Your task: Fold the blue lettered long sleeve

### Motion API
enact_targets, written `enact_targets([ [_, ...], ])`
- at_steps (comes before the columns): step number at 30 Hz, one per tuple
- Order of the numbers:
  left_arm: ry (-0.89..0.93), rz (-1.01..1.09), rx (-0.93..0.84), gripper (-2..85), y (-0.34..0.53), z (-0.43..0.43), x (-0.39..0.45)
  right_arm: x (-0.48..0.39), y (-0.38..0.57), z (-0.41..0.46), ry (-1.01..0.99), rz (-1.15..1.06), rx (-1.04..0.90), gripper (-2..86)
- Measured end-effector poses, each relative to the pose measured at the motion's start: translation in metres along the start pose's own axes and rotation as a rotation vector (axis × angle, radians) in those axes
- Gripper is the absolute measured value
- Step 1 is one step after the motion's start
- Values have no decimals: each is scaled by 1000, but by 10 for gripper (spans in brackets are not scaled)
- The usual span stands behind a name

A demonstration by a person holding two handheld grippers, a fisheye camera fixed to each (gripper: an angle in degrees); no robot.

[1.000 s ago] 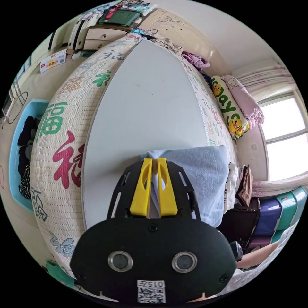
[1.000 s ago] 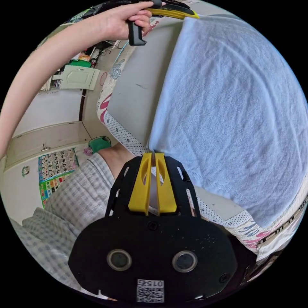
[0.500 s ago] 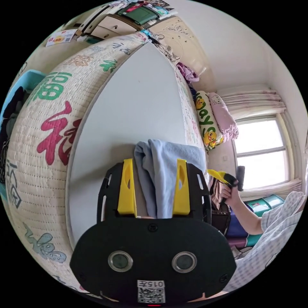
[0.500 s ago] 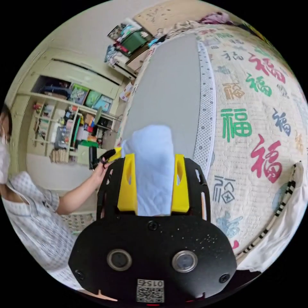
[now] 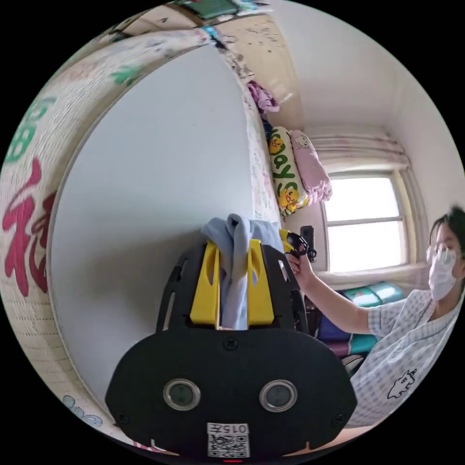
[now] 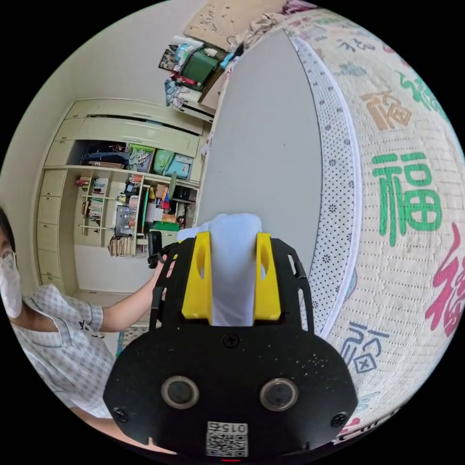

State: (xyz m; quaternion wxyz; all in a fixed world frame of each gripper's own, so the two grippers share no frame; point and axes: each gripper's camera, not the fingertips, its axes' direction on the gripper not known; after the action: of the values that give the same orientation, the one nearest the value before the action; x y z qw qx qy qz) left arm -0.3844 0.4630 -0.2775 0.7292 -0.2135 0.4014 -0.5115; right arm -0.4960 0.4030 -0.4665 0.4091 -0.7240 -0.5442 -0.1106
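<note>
The blue long sleeve point(image 5: 235, 276) is a folded pale blue bundle held up off the grey board point(image 5: 155, 184). In the left gripper view my left gripper point(image 5: 231, 244) is shut on one end, with cloth bunched above its yellow jaws. My right gripper point(image 5: 290, 240) is just beyond, in the person's hand. In the right gripper view my right gripper point(image 6: 232, 237) has its jaws pressed on both sides of the bundle's point(image 6: 233, 276) other end. The left gripper's handle point(image 6: 156, 249) peeks out past it.
The grey board point(image 6: 266, 145) lies on a mat point(image 6: 407, 193) printed with coloured characters. Pillows point(image 5: 290, 169) and a window point(image 5: 363, 218) are behind. Open shelves point(image 6: 131, 203) line the wall. The person point(image 5: 402, 334) stands close by.
One second ago both grippers were shut on the spread garment's edges. They opened around the folded bundle, and now both jaw pairs have drawn in on its ends. The cameras swung.
</note>
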Motion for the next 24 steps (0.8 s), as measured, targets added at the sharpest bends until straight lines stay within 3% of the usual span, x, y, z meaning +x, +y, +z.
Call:
enact_targets([
  [4, -13, 277, 21, 82, 5, 13, 125, 14, 94, -68, -129, -127, 304, 116],
  [8, 155, 536, 11, 82, 21, 47, 273, 23, 224, -173, -181, -301, 578, 111],
  [12, 233, 763, -63, 82, 50, 118, 415, 37, 327, -255, -157, -409, 733, 109],
  [18, 379, 743, -179, 82, 92, 265, 538, 73, 450, -382, -30, -407, 780, 108],
  [24, 367, 613, -284, 82, 111, 423, 571, 132, 500, -447, 144, -270, 742, 108],
])
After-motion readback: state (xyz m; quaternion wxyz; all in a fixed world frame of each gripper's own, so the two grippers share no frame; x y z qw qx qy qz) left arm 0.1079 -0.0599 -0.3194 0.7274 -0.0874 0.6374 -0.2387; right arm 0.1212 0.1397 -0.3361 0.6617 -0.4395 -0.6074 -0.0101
